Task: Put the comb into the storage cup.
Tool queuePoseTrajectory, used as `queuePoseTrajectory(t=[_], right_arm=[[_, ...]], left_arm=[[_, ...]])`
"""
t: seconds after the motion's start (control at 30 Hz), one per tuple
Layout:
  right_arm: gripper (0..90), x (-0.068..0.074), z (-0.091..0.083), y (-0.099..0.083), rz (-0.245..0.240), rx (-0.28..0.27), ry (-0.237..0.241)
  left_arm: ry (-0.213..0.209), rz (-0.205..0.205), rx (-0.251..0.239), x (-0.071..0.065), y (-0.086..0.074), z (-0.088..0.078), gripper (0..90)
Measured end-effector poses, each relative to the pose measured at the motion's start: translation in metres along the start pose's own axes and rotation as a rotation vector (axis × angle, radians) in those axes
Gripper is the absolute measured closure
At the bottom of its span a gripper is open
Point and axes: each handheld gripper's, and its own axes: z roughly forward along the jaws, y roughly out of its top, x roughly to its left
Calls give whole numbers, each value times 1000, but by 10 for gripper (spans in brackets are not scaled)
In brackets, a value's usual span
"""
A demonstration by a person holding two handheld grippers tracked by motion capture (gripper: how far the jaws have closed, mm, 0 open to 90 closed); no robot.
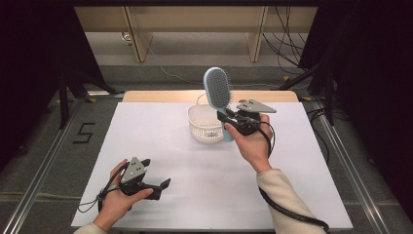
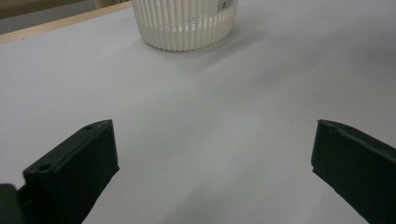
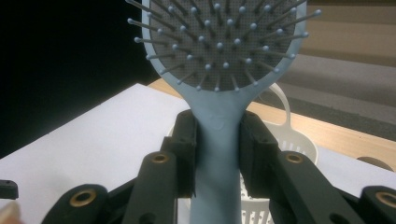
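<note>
Even overhead light brightens the white bench; frame edges fall black, and close-ups look slightly soft, perhaps defocused.

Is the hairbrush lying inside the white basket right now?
No, the hairbrush stands upright above the basket, its handle clamped between the jaws of the right gripper.

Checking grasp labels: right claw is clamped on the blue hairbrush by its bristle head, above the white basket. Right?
Not quite. The right claw grips the blue hairbrush by its handle, just below the bristle head, as the right gripper view shows. It is held above the white basket.
</note>
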Motion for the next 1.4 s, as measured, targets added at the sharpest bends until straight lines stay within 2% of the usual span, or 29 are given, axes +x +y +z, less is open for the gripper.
queuePoseTrajectory(t=[1.4], right_arm=[[705,-2,7,1,0,-9,-9]], left_arm=[[-3,1,-1,0,0,0,1]])
